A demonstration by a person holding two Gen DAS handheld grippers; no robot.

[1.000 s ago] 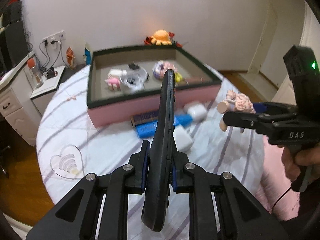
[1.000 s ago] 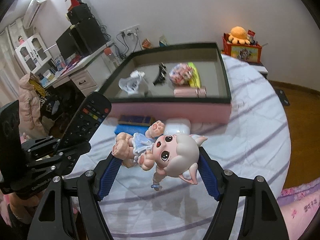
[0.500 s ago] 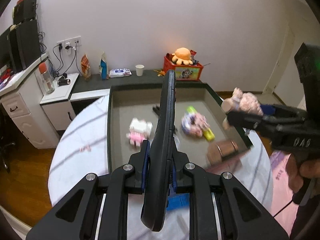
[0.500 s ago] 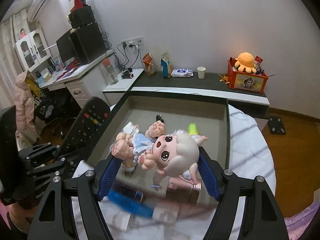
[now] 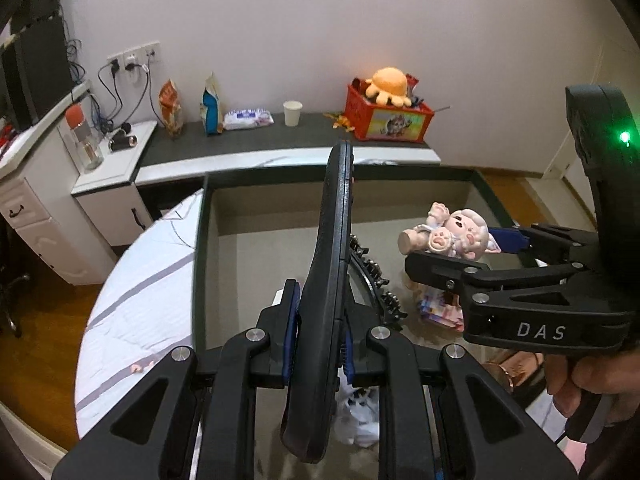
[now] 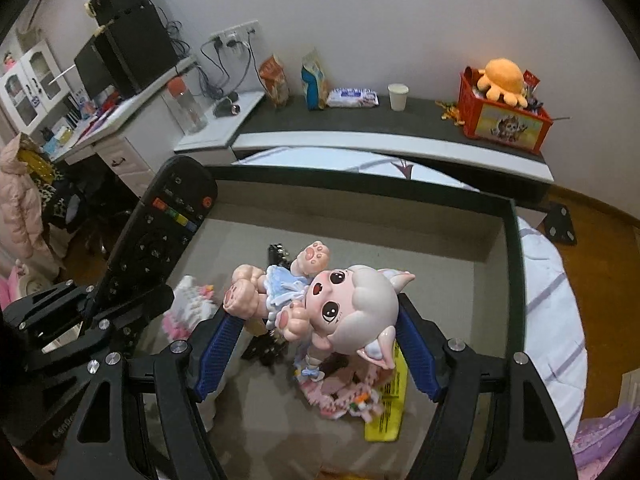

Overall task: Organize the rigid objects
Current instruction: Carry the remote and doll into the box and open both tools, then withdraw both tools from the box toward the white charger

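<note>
My left gripper (image 5: 318, 340) is shut on a black remote control (image 5: 330, 272), held edge-on above the storage box (image 5: 208, 240). The remote also shows in the right wrist view (image 6: 160, 236), at the left. My right gripper (image 6: 316, 344) is shut on a pink-haired doll figurine (image 6: 320, 300) and holds it over the box's grey floor (image 6: 440, 280). The figurine (image 5: 456, 236) and right gripper (image 5: 460, 260) also show at the right of the left wrist view. Both grippers hover over the box.
Inside the box lie a black hair clip (image 5: 374, 276), a pink-and-white toy (image 6: 186, 308), a yellow packet (image 6: 386, 408), a plastic bag (image 5: 356, 412) and a rose-gold can (image 5: 508, 368). Behind the box are a dark shelf (image 6: 360, 120), an orange plush (image 6: 502, 80) and a desk (image 6: 120, 128).
Both grippers have moved forward from the table in front of the box to above the box's inside, still holding the remote and the figurine.
</note>
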